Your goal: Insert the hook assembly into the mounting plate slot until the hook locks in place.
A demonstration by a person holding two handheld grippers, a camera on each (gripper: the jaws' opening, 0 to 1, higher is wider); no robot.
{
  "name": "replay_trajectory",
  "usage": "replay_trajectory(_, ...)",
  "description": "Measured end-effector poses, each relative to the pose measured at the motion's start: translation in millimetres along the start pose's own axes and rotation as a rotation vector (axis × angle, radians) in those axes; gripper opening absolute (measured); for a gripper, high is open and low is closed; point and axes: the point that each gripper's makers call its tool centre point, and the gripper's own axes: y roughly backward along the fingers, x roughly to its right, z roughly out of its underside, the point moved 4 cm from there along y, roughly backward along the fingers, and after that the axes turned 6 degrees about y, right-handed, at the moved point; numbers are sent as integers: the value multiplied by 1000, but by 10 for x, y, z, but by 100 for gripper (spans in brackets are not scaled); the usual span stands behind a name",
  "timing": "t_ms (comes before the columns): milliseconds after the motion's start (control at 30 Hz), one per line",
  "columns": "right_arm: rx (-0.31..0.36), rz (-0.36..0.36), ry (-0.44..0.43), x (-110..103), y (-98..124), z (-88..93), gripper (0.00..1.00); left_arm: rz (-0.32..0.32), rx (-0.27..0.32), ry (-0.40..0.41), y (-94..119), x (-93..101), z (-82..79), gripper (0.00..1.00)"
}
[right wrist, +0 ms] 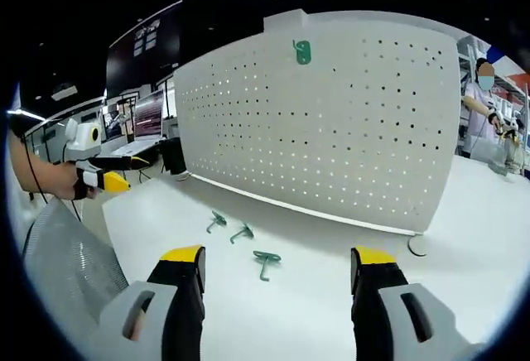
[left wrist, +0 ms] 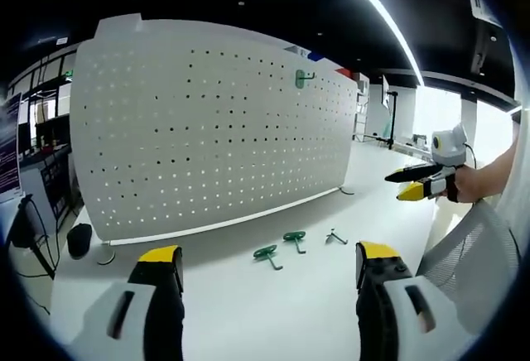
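Standing spread and empty, both grippers (left wrist: 267, 271) (right wrist: 277, 271) face the white pegboard (left wrist: 215, 121); one green hook (left wrist: 303, 79) is mounted, three green hooks (left wrist: 267, 253) lie mid-table.

Both hand-held grippers, left hand-held gripper (left wrist: 271, 274) and right hand-held gripper (right wrist: 280, 276), gape wide, holding nothing.

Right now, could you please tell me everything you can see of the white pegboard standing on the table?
The white pegboard is a large, wide panel, seemingly painted metal or plastic, standing upright on the white table. Regular rows of small holes cover its face. One green hook already hangs near its top edge. Small round feet show at its base. Three loose green hooks lie on the table in front, not touching it. Neither gripper touches it.
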Motion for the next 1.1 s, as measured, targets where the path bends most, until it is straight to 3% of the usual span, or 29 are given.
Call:
replay_trajectory(567, -22, -13, -15, -8, -21, 54, 68, 27, -50, -19, -94, -18, -5, 88)
replay_trajectory(767, -22, -19, -9, -23, -20, 51, 68, 62, -145, -54, -202, -51, 27, 87)
replay_trajectory(833, -25, -28, -9, -33, -32, 60, 68, 75, -208, -75, -241, -92, 63, 84)
replay_trajectory(900, -25, -31, -7, -37, -34, 59, 68, 78, -209, -88, -271, -103, 44, 85)
replay_trajectory(1100, -17, -37, -14, -46, -36, 50, 68, 136, -298, -157, -377, -145, 46, 86)
